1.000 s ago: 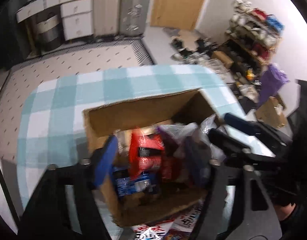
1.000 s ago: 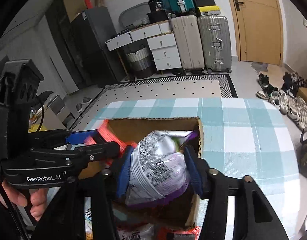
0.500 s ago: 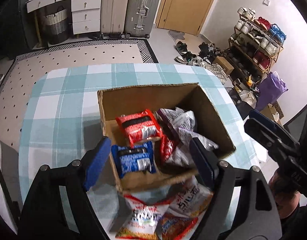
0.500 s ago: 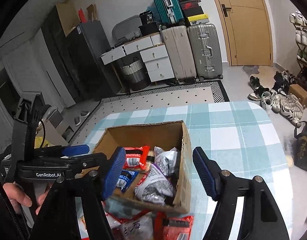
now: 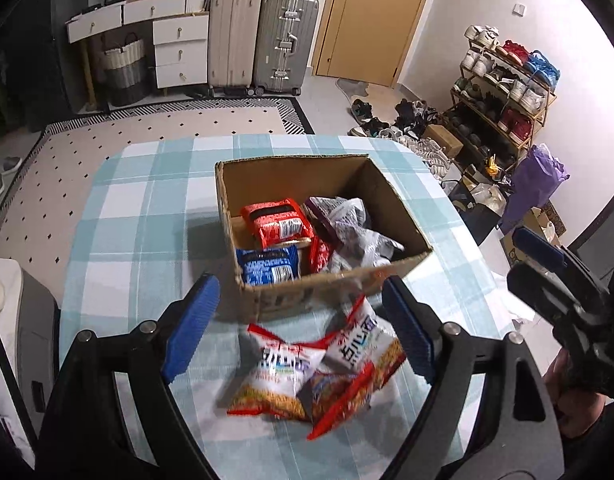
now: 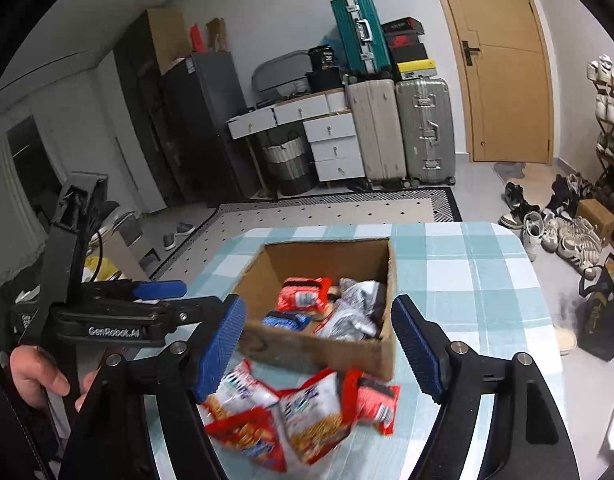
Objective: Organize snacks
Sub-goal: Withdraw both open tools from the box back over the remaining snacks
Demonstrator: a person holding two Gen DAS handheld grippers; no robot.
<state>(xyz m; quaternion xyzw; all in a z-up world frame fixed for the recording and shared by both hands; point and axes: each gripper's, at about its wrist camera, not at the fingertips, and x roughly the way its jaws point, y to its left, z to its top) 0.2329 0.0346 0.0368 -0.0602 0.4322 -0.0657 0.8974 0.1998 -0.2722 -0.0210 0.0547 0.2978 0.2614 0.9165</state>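
An open cardboard box (image 5: pixel 327 284) (image 6: pixel 319 346) stands on the checked tablecloth and holds a red packet (image 5: pixel 277 222), a blue packet (image 5: pixel 269 266) and a silver-purple bag (image 5: pixel 355 232) (image 6: pixel 347 316). Several red-and-white snack bags (image 5: pixel 307 368) (image 6: pixel 291 412) lie on the cloth in front of the box. My left gripper (image 5: pixel 299 332) is open and empty above those bags. My right gripper (image 6: pixel 319 352) is open and empty, above the box's near wall. The right gripper also shows at the right edge of the left wrist view (image 5: pixel 547 264).
The table (image 5: pixel 139 216) has rounded edges, with floor beyond. Suitcases (image 6: pixel 403 128), white drawers (image 6: pixel 331 144), a door (image 6: pixel 503 60) and a shoe rack (image 5: pixel 503 92) stand behind. A purple bag (image 5: pixel 535 180) sits on the floor to the right.
My right gripper opened and let the silver-purple bag drop into the box. Both grippers pulled back and up from the box, so the loose bags in front came into view.
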